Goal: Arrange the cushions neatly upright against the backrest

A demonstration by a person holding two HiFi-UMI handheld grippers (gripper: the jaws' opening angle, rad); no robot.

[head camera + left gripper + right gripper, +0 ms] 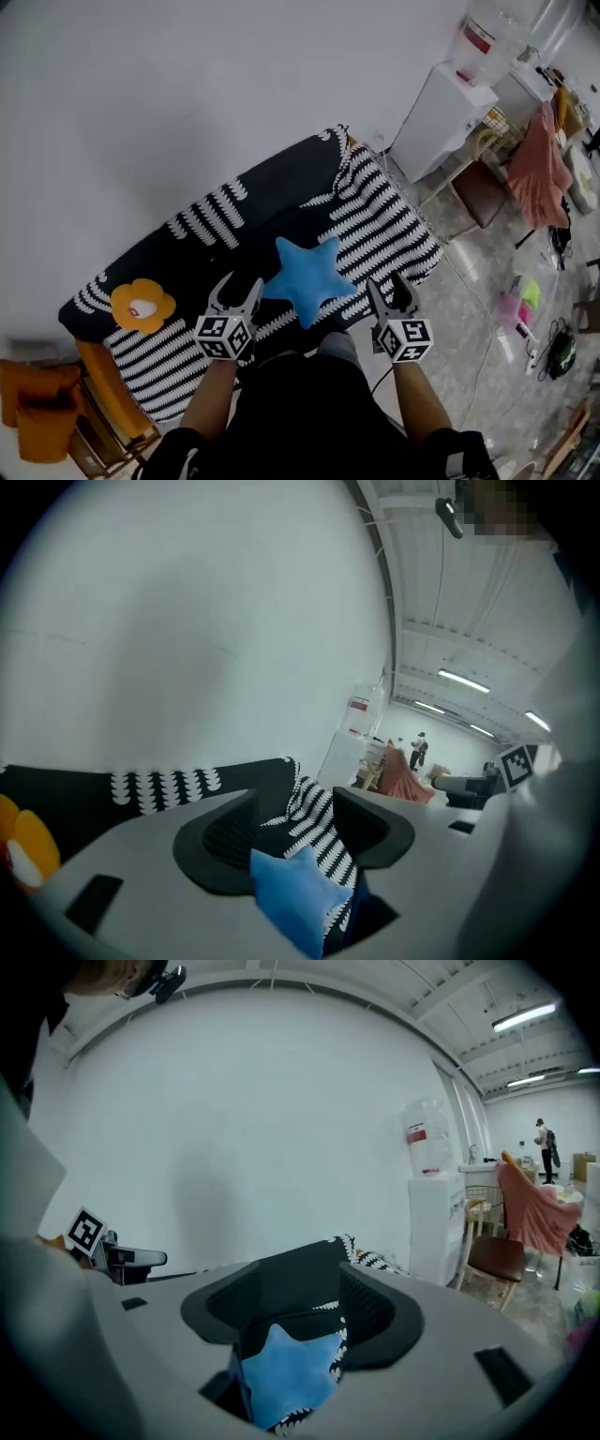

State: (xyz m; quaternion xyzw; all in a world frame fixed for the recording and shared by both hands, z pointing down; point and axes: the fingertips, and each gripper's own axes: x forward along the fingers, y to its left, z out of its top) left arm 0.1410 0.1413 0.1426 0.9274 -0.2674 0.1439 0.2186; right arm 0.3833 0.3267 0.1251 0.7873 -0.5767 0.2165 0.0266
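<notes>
One long black sofa (375, 216) with white fishbone stripes fills the middle, its backrest toward the wall. Flat on its seat, short of that backrest, lies the blue star-shaped cushion (307, 277). The orange flower-shaped cushion (142, 306) sits well apart at the sofa's left end. The star lies between and just ahead of both grippers. The left gripper (240, 283) seems nearer than the right gripper (388, 283), and both are spread wide, gripping nothing.
</notes>
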